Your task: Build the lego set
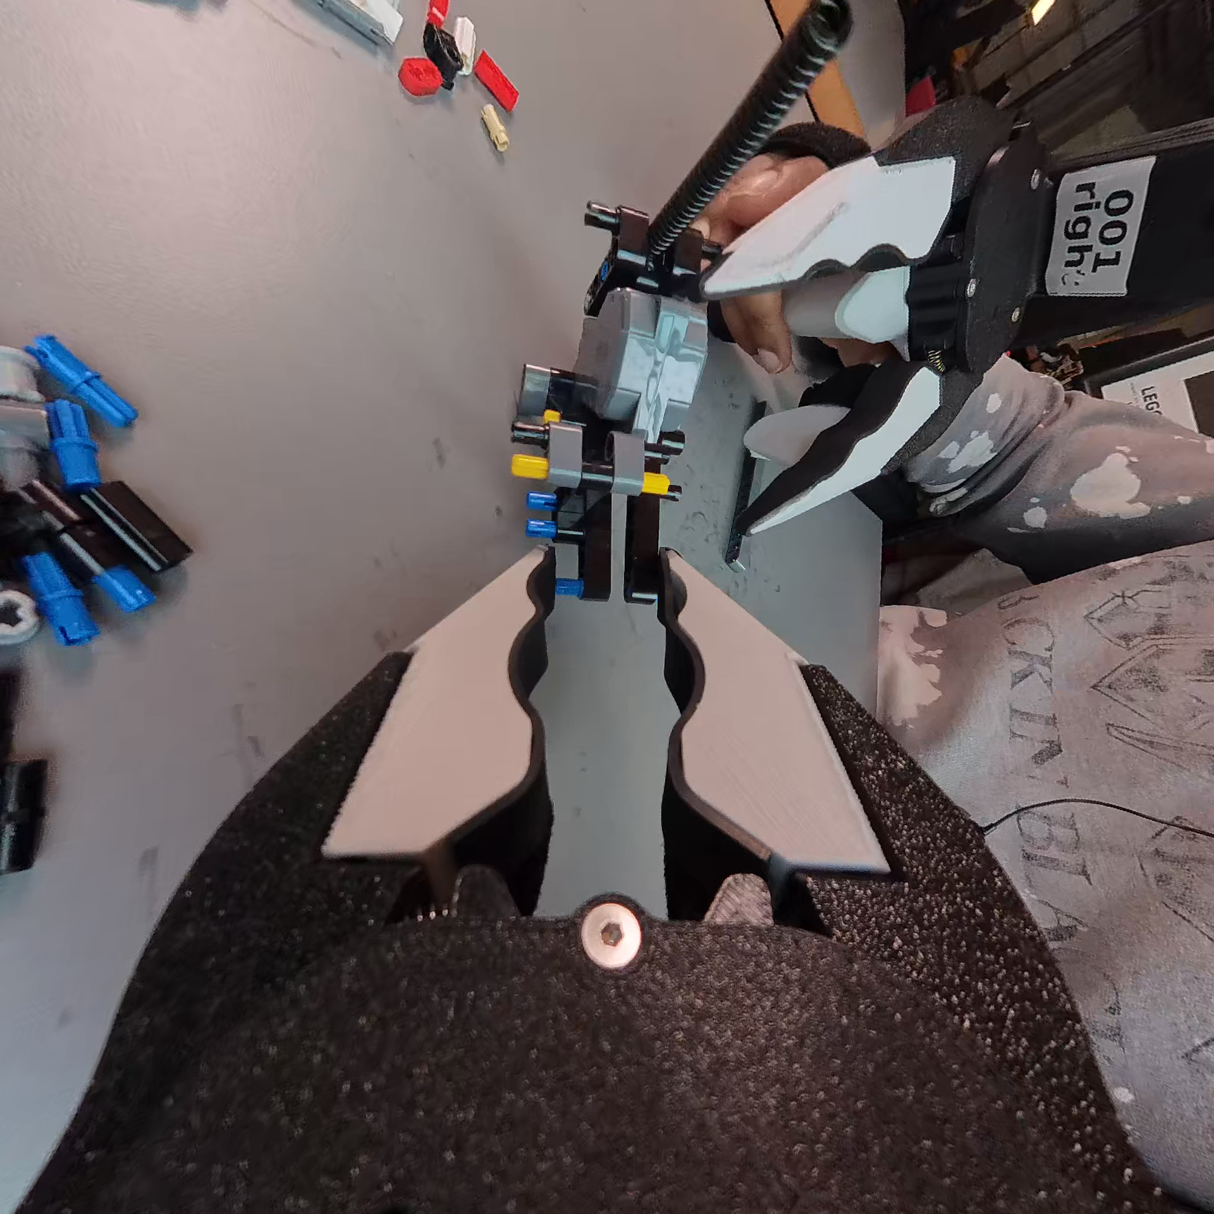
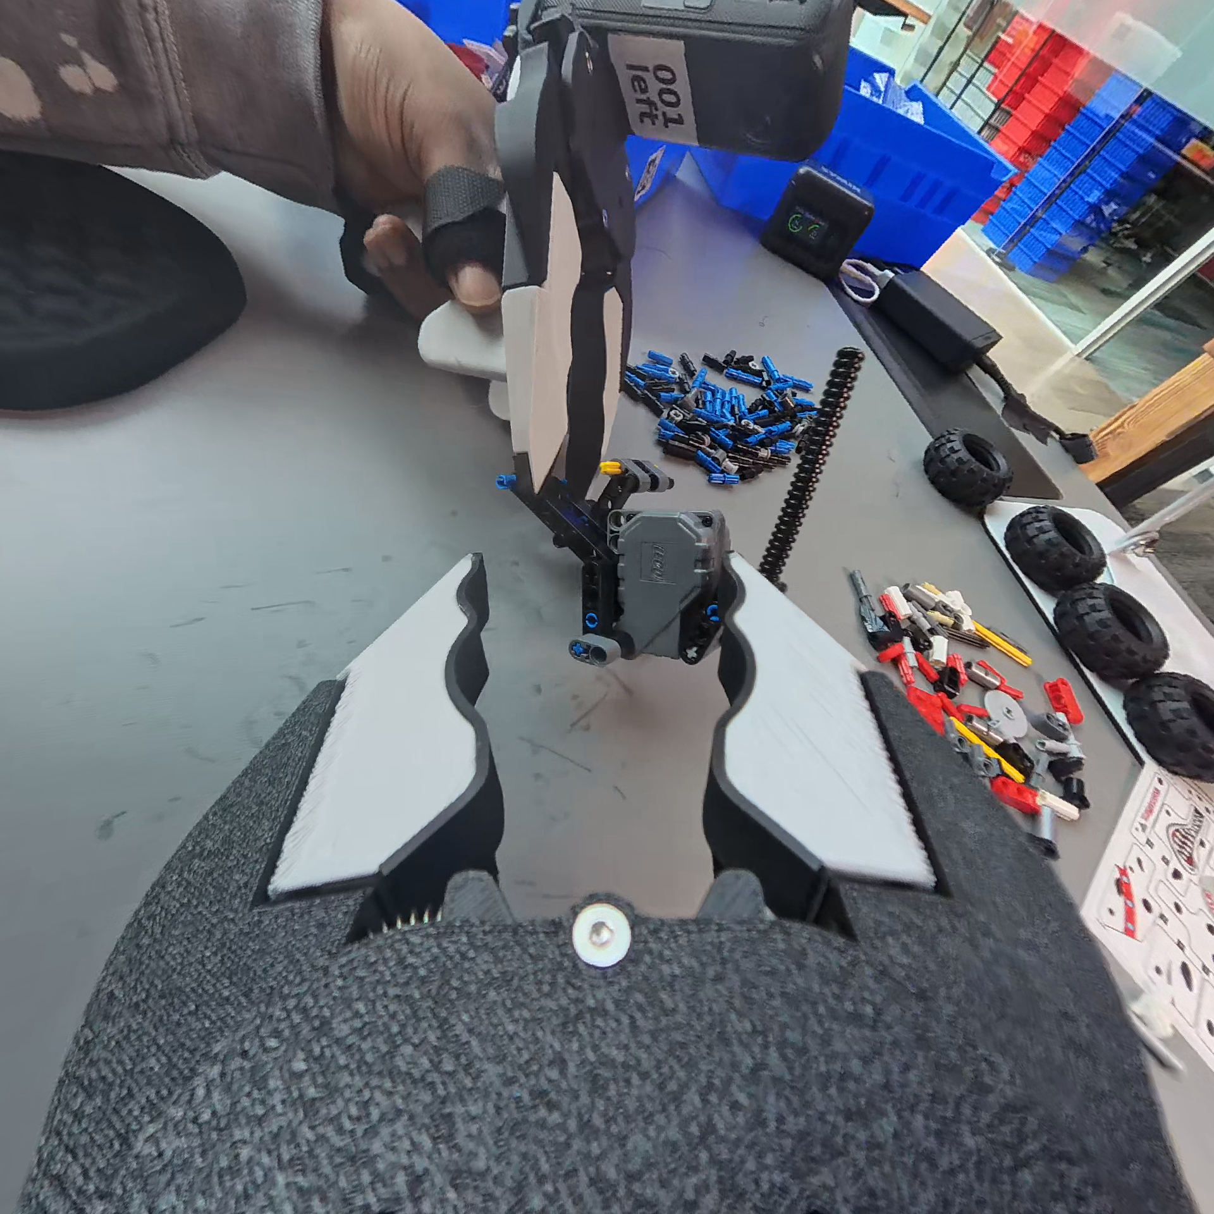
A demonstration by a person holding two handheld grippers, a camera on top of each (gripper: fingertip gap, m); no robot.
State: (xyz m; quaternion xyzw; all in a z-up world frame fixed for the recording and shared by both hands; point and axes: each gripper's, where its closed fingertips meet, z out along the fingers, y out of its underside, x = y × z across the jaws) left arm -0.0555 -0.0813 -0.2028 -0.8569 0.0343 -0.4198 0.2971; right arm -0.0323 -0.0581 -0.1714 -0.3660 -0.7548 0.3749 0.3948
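Four black tyres (image 2: 1055,549) — one lego assembly (image 2: 647,578) — two tools (image 2: 601,565), one black ribbed hose (image 2: 811,460).

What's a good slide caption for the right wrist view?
Left gripper clamps the black beam end of a lego motor assembly while the open right gripper closes in around its grey motor.

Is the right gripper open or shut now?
Open. In its own view the right gripper has wide-spread jaws, and the grey motor of the lego assembly sits between them, touching only one finger.

Grey table (image 2: 197,591), stacked storage bins (image 2: 1077,151)
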